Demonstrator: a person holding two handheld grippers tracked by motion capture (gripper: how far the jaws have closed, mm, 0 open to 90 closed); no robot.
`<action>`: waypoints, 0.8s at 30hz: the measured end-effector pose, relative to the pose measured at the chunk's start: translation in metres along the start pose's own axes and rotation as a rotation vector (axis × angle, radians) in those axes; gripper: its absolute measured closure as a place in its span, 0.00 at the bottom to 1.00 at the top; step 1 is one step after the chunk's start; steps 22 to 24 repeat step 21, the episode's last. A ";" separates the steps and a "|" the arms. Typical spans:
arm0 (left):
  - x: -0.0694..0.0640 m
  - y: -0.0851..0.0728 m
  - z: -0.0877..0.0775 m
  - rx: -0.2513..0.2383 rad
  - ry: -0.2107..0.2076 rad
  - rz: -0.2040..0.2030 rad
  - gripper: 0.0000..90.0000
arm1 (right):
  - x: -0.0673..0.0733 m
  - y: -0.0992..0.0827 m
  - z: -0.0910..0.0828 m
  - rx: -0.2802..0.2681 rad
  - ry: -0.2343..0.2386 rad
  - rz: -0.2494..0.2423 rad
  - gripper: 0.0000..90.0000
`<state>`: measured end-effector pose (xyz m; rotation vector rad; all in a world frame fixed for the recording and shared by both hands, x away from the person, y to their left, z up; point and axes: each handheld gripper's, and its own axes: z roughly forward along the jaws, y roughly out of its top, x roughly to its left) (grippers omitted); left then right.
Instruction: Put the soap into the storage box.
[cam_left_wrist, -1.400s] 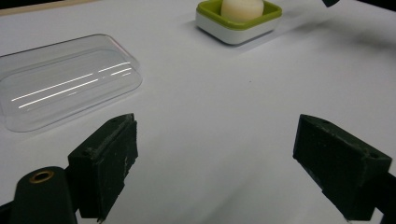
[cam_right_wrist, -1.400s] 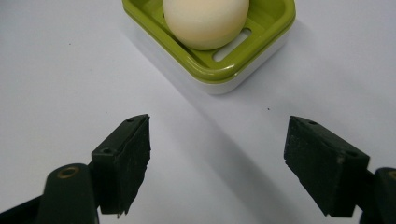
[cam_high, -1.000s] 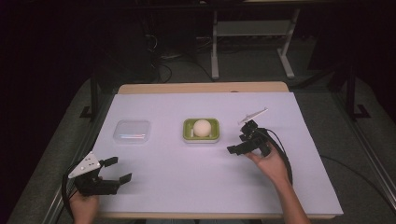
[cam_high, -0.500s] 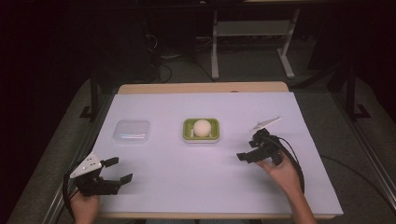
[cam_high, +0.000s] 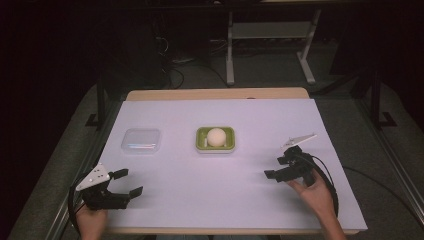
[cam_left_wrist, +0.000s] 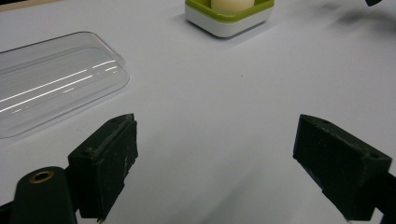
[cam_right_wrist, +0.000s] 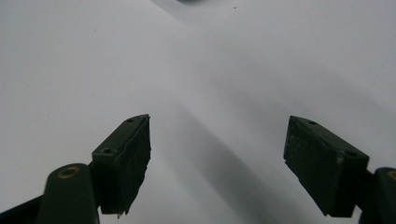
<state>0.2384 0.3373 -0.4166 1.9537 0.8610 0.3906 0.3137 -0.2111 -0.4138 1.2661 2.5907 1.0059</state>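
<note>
Dark room, metal stand legs and cables on the floor behind; white-covered surface (cam_high: 215, 200) with a wooden far edge, evenly lit.

Green square dish with white base (cam_high: 215, 139) at centre of the surface, slightly toward the far side, holding a cream round ball (cam_high: 216, 136). Seen also at the top of the left gripper view (cam_left_wrist: 229, 18). Clear rectangular plastic lid (cam_high: 141, 140) lying flat, well apart to the left of the dish; same lid close ahead of the left tool (cam_left_wrist: 51, 84).

Left tool (cam_high: 126, 182) low at the near left corner, jaws spread wide, nothing between them. Right tool (cam_high: 278, 167) at the near right, pointing toward centre, jaws likewise wide apart and empty; bare surface ahead in the right gripper view.

Judged step: approach to the lid, presumably for covering the dish. Recommended handling: left tool forward to the lid's near long edge, jaws kept wide until astride the rim, then closed gently, thin clear plastic likely to flex or skid on the smooth cover. Lift level, carry across, lower squarely over the ball. Right tool available for steadying the dish by its rim against sliding.
</note>
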 end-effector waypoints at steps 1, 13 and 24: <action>0.000 0.000 0.000 0.005 -0.001 0.001 0.15 | 0.000 -0.001 -0.001 -0.002 0.000 0.003 0.25; -0.001 0.000 0.002 0.010 -0.006 0.003 0.15 | 0.002 -0.035 -0.013 -0.009 -0.006 0.016 0.25; 0.000 -0.001 0.001 0.011 -0.004 -0.003 0.15 | 0.010 -0.058 -0.024 -0.026 -0.024 0.017 0.25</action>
